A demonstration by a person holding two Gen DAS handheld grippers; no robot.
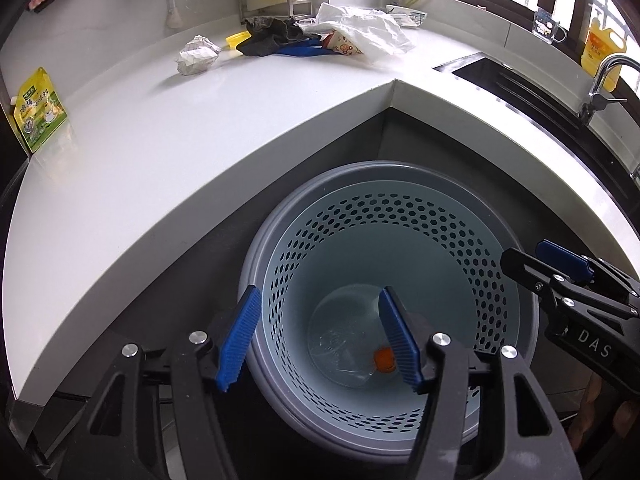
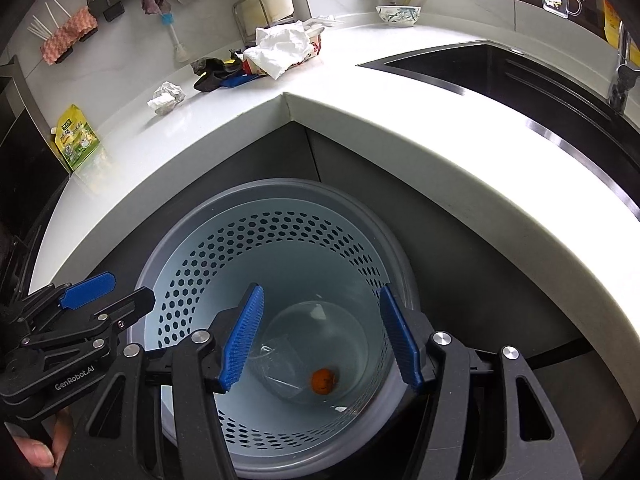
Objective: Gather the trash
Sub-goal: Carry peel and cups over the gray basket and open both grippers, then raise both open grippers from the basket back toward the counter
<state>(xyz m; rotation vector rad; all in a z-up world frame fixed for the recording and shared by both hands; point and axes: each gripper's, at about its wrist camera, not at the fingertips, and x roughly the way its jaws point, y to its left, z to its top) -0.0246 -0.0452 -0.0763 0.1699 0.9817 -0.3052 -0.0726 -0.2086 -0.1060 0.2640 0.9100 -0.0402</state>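
Note:
A grey bin [image 1: 360,168] [image 2: 280,184] with a perforated pale blue liner stands on the floor in the counter's inner corner. At its bottom lie a clear plastic piece [image 1: 340,344] [image 2: 280,356] and a small orange object [image 1: 384,360] [image 2: 323,380]. My left gripper [image 1: 317,292] [image 2: 120,288] hangs open over the bin's left side, with nothing between its blue pads. Beside it, my right gripper [image 2: 320,289] [image 1: 528,254] is open over the bin mouth, also empty. On the counter lie a crumpled paper [image 1: 198,55] [image 2: 166,97], a white plastic bag [image 1: 360,28] [image 2: 280,46] and a green-yellow pouch [image 1: 38,110] [image 2: 78,138].
A dark cloth [image 1: 268,38] [image 2: 212,72] and a printed wrapper [image 1: 344,46] lie by the bag. A black sink [image 1: 500,76] [image 2: 500,68] with a faucet [image 1: 600,80] is set in the right counter. A bowl [image 2: 398,14] stands at the back. The white counter edge overhangs the bin.

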